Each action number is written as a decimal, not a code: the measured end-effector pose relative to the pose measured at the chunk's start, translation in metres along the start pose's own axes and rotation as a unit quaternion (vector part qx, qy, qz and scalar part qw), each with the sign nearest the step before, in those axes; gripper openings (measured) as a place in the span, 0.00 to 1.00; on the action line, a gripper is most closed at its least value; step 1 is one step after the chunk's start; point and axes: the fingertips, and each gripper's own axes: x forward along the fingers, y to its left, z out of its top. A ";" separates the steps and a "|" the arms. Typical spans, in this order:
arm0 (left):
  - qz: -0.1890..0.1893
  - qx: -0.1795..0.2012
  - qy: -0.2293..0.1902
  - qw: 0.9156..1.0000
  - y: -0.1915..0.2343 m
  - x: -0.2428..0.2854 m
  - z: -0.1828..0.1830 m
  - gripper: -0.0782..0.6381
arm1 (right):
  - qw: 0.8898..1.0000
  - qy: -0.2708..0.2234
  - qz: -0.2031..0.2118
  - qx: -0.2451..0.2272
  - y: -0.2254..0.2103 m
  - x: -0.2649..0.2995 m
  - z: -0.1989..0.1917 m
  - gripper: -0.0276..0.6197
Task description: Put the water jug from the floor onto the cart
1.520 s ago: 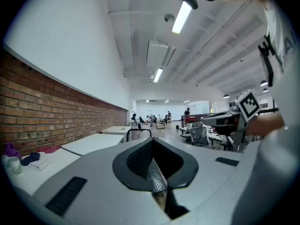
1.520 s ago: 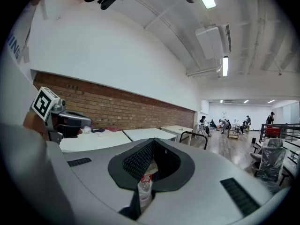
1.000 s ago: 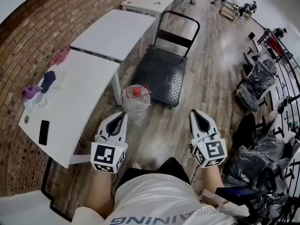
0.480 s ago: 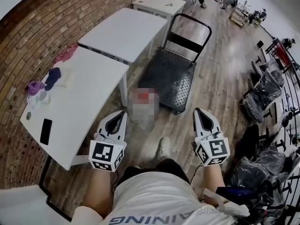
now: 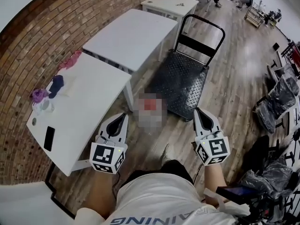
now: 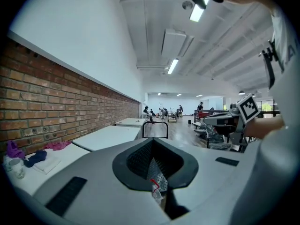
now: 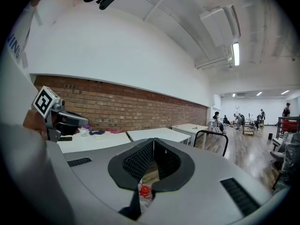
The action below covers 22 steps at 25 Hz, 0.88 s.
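Note:
The water jug [image 5: 150, 110], clear with a red cap, stands on the wooden floor under a mosaic patch, just in front of the black flat cart [image 5: 182, 84]. Nothing lies on the cart's deck, and its handle [image 5: 204, 26] is at the far end. My left gripper [image 5: 123, 116] is shut and empty, a little to the left of the jug and short of it. The right gripper [image 5: 199, 112] is shut and empty, to the jug's right, over the cart's near corner. In the right gripper view the jug's red cap [image 7: 145, 190] shows low between the jaws.
Three white tables [image 5: 79, 102] [image 5: 133, 34] [image 5: 170, 3] line the brick wall on the left; the nearest carries a phone [image 5: 49, 138] and cloths. Plastic-wrapped chairs [image 5: 281, 97] stand at the right. My shoe [image 5: 166, 150] is behind the jug. People work far down the hall.
I have stepped forward: both grippers have moved on toward the jug and cart, which now lie closer ahead. Both stay shut and empty.

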 end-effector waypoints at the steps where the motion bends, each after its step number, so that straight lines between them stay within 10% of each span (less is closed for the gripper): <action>1: 0.001 0.000 0.004 1.000 -0.004 0.011 0.003 0.11 | 1.000 0.000 0.002 0.004 -0.011 0.006 -0.002 0.05; 13: 0.023 -0.009 0.018 1.000 -0.048 0.134 0.035 0.11 | 0.998 0.014 0.043 0.045 -0.137 0.060 -0.028 0.05; 22: 0.025 -0.003 0.048 0.999 -0.050 0.169 0.027 0.11 | 0.993 0.050 0.085 0.072 -0.136 0.092 -0.063 0.05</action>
